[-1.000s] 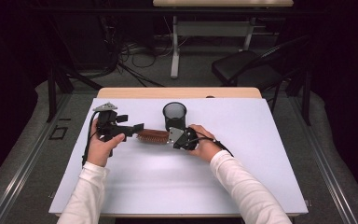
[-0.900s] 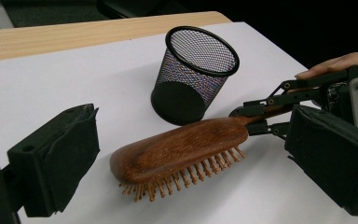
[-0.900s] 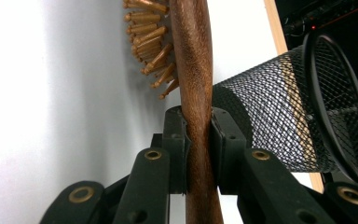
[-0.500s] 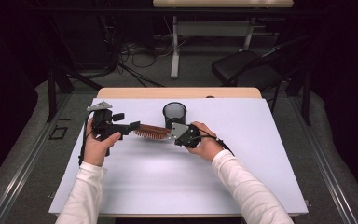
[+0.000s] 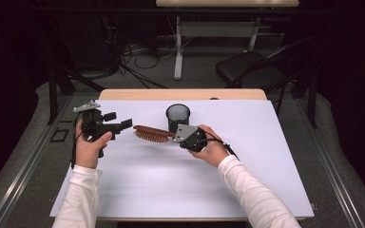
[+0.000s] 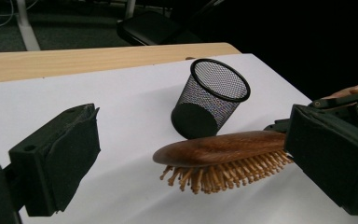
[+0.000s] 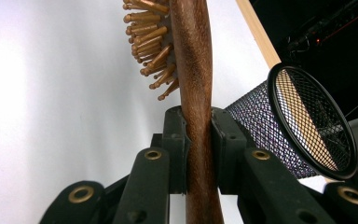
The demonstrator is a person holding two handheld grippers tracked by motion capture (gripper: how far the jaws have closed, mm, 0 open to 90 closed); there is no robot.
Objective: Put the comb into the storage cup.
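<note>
My right gripper [image 7: 196, 135] is clamped on the handle of the wooden hairbrush [image 7: 193, 70], both pads pressing flat on the narrow neck just behind the bristle field. In the high view the right gripper [image 5: 178, 134] carries the hairbrush [image 5: 151, 134] above the white worktop [image 5: 171, 180], head pointing toward my left hand, bristles facing down.

I judge the brush stiff and light: solid wood, no give under the pads, so a firm squeeze will not hurt it. The polished back looks smooth and could slide or twist in the grip, since the long head hangs well out in front of the pads and wants to lever downward. The handle is the right place to hold it; the rounded back of the head offers little purchase, and the wooden pins are the one part I would not pinch, as they look thin enough to bend or snap.

My left gripper [image 5: 122, 125] stands apart, nothing between its jaws, just beside the tip of the brush head; in its own view the hairbrush [image 6: 223, 148] floats between them untouched. The black mesh cup [image 5: 177, 115] stands upright on the worktop just behind the brush.
</note>
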